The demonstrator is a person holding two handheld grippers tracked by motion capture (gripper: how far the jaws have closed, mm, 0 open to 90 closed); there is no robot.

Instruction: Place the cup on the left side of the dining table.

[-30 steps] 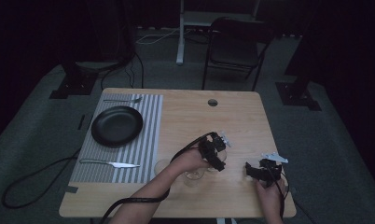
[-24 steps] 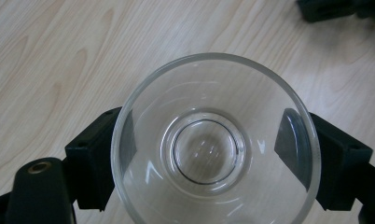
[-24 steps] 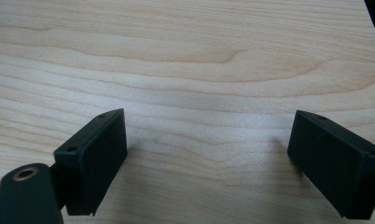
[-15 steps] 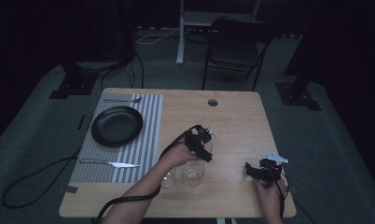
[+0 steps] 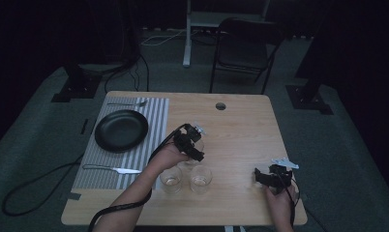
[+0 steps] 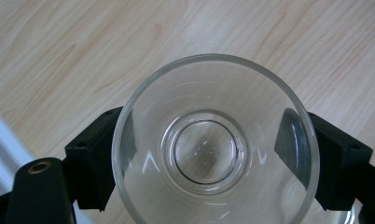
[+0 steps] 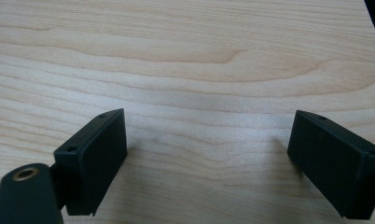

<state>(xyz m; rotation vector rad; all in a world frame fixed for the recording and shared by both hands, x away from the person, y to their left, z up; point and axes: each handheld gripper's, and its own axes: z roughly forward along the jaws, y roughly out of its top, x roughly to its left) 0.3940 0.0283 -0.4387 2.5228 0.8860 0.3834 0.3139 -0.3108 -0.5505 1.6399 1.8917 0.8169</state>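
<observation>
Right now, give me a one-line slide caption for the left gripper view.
Left gripper clamped on a clear empty glass, seen from above its rim, over the light wooden table.

Dim room, grey carpeted floor (image 5: pixel 47 121), light wooden table (image 5: pixel 241 130) at centre (round cable hole near its far edge), black folding chair (image 5: pixel 241 53) behind, dark stands either side, cables trailing across the floor.

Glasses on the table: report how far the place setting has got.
Done: the black plate sits on the striped placemat, with a fork beyond it and a knife in front. In hand: the left gripper is clamped on a clear glass, above bare wood. Left: setting it down, plus the two glasses near the table's front edge. The right gripper is open and empty.
</observation>
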